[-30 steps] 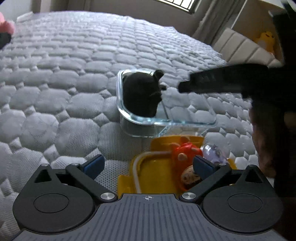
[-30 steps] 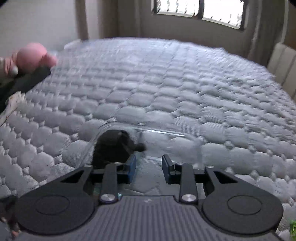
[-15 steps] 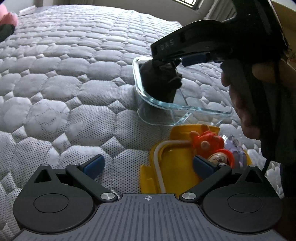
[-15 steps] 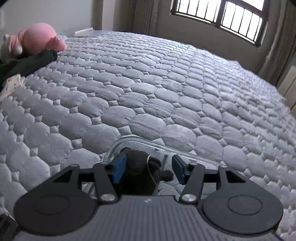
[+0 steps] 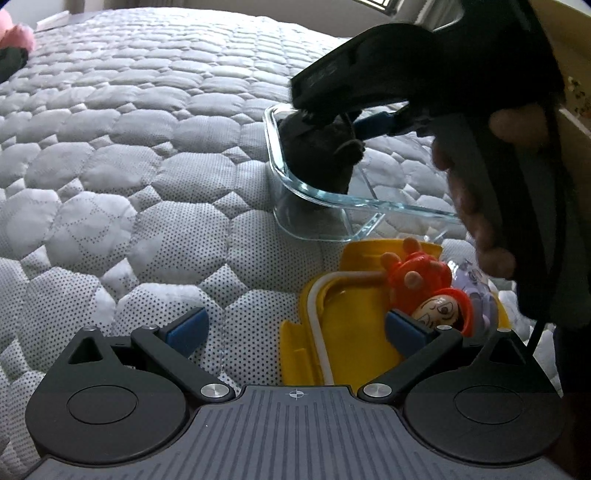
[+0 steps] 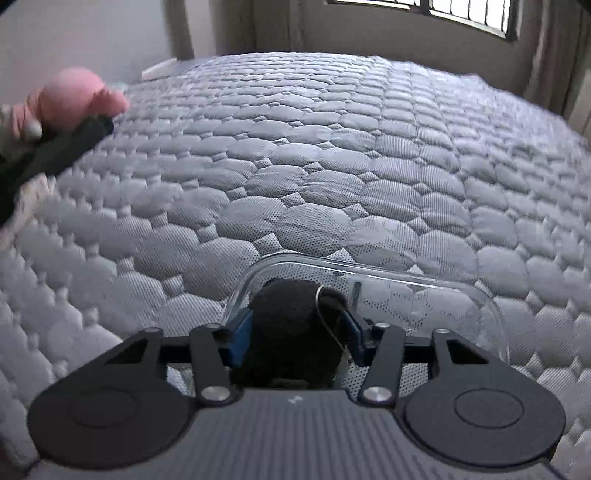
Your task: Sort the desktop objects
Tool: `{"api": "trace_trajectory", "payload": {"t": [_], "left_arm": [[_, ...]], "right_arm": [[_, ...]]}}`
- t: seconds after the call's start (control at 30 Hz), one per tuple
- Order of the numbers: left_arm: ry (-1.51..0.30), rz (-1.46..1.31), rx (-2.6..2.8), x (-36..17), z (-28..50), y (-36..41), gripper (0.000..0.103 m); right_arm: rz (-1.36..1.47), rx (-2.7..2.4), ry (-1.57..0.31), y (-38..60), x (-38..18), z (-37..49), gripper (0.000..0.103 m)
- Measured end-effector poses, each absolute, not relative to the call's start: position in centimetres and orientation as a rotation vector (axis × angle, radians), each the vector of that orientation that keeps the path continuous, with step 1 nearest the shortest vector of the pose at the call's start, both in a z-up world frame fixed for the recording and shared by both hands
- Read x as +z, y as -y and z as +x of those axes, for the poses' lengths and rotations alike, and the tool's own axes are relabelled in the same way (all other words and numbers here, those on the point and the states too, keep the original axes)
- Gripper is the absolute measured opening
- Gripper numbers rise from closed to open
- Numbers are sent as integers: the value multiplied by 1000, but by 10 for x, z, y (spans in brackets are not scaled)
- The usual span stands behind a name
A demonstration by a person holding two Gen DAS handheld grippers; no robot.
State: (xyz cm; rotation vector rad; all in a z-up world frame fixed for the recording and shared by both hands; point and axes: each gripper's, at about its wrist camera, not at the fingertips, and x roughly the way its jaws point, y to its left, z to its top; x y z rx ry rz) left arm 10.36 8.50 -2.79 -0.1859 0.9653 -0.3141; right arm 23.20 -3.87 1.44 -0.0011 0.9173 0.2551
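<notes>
Right tool (image 6: 293, 338) lowered into the clear rectangular glass container (image 6: 424, 280) on the grey quilted bed (image 6: 295, 166), blue pads at either side of the small black plush toy (image 6: 291, 317). Jaws half open and just closing around the soft, fuzzy body; firm grip not certain. Toy standing upright at the container's left end. Left tool (image 5: 295, 328) wide open, empty, above the yellow plastic tray (image 5: 351, 332) with the red-haired doll (image 5: 428, 291).

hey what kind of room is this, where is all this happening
Most likely a bedroom. The work surface is a quilted grey mattress, a pink plush toy lies at its far edge, and a barred window with a curtain sits behind it.
</notes>
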Motion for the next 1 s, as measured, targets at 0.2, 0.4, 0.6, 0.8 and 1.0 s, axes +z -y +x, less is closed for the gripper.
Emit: {"api": "trace_trajectory", "payload": {"t": [0.2, 0.4, 0.6, 0.8, 1.0], "left_arm": [[-970, -190, -316, -30, 106, -85, 103], [-971, -181, -312, -32, 106, -83, 103], [-973, -178, -313, -32, 107, -84, 103], [-975, -189, -311, -33, 109, -84, 103], [-973, -176, -309, -32, 108, -82, 103]], "right_arm": [[398, 346, -938, 98, 29, 240, 48], [585, 445, -1008, 128, 12, 253, 48], [410, 433, -992, 114, 12, 253, 56], [293, 381, -849, 98, 58, 225, 16], [223, 354, -990, 68, 25, 232, 1]]}}
